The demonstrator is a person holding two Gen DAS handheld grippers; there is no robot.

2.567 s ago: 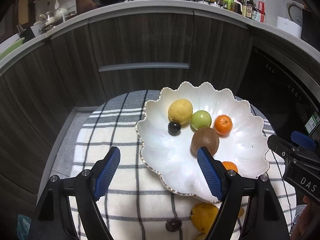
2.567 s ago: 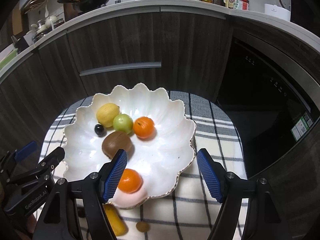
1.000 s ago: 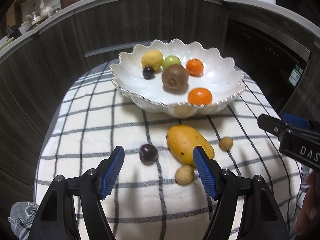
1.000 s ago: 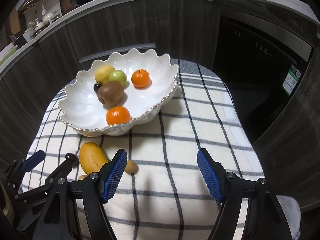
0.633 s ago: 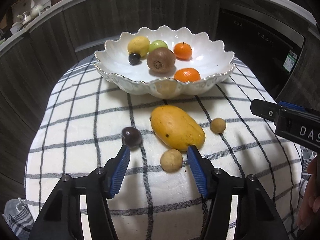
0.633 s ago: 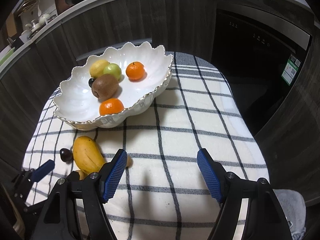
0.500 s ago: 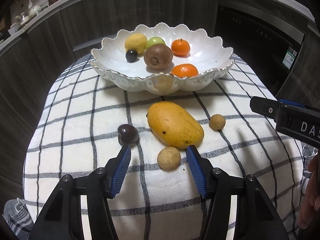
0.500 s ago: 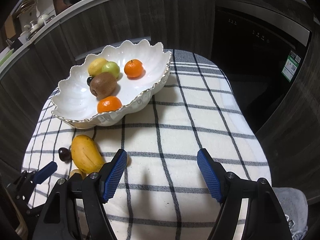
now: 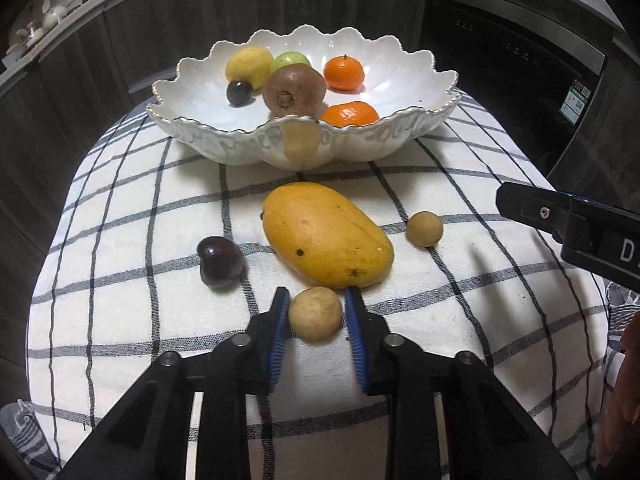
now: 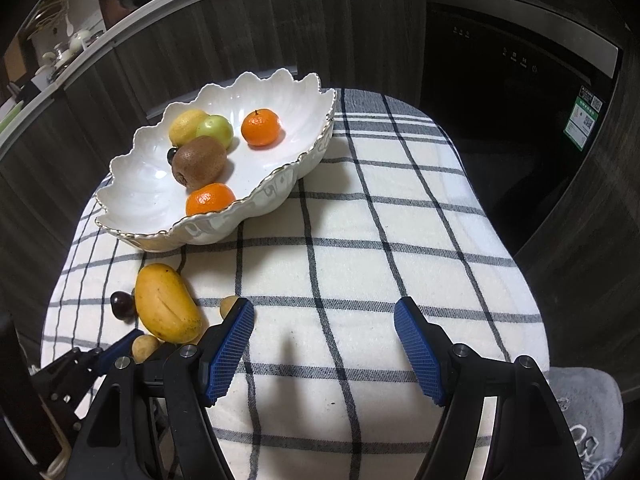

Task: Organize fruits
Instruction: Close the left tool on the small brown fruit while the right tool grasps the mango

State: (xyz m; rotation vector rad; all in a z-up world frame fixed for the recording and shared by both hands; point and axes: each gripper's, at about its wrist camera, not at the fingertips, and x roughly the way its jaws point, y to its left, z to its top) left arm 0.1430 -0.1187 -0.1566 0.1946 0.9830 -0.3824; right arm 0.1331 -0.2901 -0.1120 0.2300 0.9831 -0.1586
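While right gripper (image 10: 324, 320) gapes | left gripper (image 9: 316, 300) pinches small tan fruit (image 9: 315, 313) (beside mango (image 9: 326, 234))

left wrist cam low over table's (image 9: 120, 320) near edge, right wrist higher, both face bowl (image 9: 360, 144), sharing it and mango (image 10: 166, 308)

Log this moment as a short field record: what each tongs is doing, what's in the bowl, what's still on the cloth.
left tongs: closed on the small tan round fruit, which sits on the checked cloth
right tongs: open, empty, over bare cloth
bowl: white, scalloped; holds lemon, green fruit, kiwi, dark grape, two oranges
loose on cloth: mango, dark plum, second small tan fruit
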